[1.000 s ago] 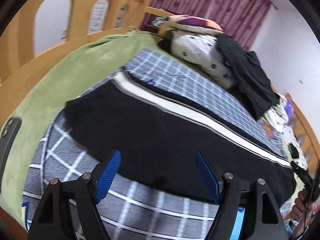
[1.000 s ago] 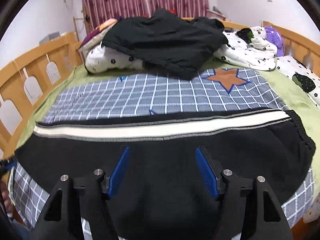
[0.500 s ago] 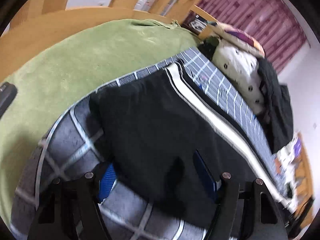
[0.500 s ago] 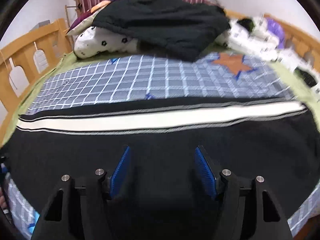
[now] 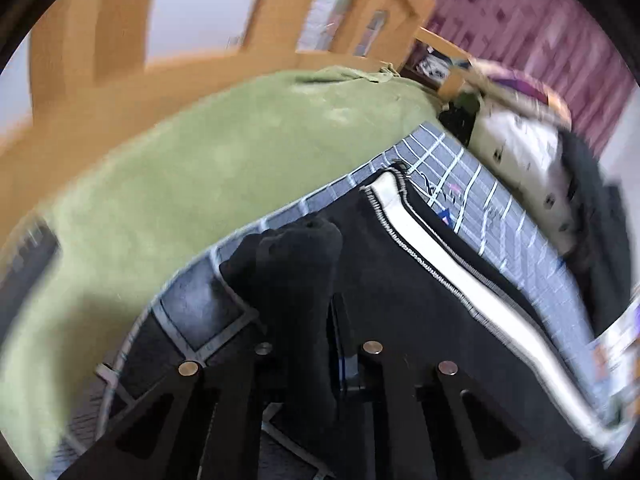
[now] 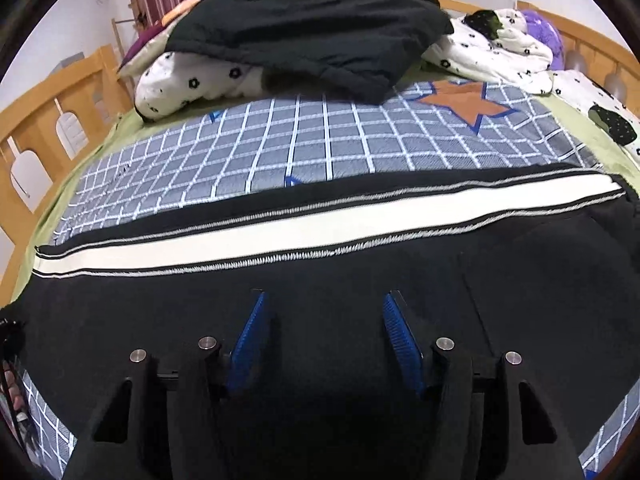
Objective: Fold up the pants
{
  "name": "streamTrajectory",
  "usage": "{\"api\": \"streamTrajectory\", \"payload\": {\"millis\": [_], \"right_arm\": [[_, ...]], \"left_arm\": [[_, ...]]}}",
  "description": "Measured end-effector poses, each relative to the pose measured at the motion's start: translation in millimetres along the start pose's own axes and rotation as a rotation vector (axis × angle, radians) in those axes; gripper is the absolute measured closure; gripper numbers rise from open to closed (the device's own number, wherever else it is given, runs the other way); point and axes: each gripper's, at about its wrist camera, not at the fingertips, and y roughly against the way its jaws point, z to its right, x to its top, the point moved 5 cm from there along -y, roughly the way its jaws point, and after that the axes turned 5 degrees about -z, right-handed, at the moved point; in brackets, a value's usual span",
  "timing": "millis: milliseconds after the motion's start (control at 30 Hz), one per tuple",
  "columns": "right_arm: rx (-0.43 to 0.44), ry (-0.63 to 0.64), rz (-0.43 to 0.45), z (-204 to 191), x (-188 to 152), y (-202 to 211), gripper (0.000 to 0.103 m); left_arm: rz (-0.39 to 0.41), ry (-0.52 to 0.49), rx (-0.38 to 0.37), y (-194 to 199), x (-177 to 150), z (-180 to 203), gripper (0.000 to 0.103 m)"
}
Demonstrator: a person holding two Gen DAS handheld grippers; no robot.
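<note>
Two claws worked over one pair of black pants (image 6: 320, 280) that lay lengthwise across the near part of the bed, on a grey checked cover (image 6: 312, 144), with the white side stripe (image 6: 320, 232) on the far edge. The left claw (image 5: 316, 344) had just snapped closed and was clenched on a bunched fold of black cloth at the leg end, close to the cover's edge. The right claw (image 6: 324, 336) hovered low over the middle of the pants with its jaws parted and nothing pinched, having narrowed slightly. Risk one: the left pinch appeared to hold a thick wad, so a lift could drag both layers unevenly and skew the fold. Risk two: the checked cover lay directly beneath and could be caught by either claw. Risk three: an unsynchronised lift would twist the stripe line.
</note>
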Motion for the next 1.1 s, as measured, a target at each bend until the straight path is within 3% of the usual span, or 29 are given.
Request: {"api": "streamTrajectory", "payload": {"millis": [67,133,267,400,500,633,733,800,867,933,1033,1100], "right_arm": [[-0.003,0.004,0.019,2.2,2.1,9.2,0.043],[-0.002,0.008,0.042,7.3,2.2,19.7,0.043],[-0.028,0.018,0.1,28.7,2.1,46.5,0.043],[-0.078,0.005,0.157,62.0,0.8,70.3,0.043],[-0.104,-0.027,0.187,89.6,0.1,84.5,0.043],[-0.114,-0.087,0.218,120.4,-0.1,101.0,0.043],[-0.101,-0.141,0.245,140.4,0.0,112.6,0.043],[-0.1,-0.162,0.251,151.8,0.1,116.9,0.043],[-0.097,-0.172,0.247,157.2,-0.3,116.6,0.043],[-0.082,-0.175,0.235,158.2,-1.3,114.5,0.043],[-0.046,-0.169,0.214,152.3,-2.8,109.9,0.043],[0.001,-0.146,0.185,140.0,-3.3,103.1,0.043]], "left_arm": [[0.084,-0.124,0.068,20.7,4.7,31.1,0.094],[0.154,-0.233,0.084,45.2,6.0,65.7,0.094],[0.26,-0.449,0.011,97.4,-9.2,151.7,0.094],[0.3,-0.667,-0.108,136.8,-57.4,237.5,0.094],[0.246,-0.779,-0.202,144.5,-111.1,291.4,0.094],[0.128,-0.887,-0.279,123.5,-197.2,344.7,0.094],[-0.032,-0.917,-0.343,102.3,-255.0,360.1,0.094],[-0.054,-0.949,-0.323,99.5,-286.9,360.0,0.094],[-0.014,-0.973,-0.286,102.3,-297.0,354.9,0.093],[-0.067,-0.958,-0.328,106.5,-292.4,346.6,0.091],[-0.183,-0.926,-0.416,118.3,-281.3,333.4,0.062],[-0.169,-0.911,-0.45,131.4,-274.8,319.4,0.045]]}}
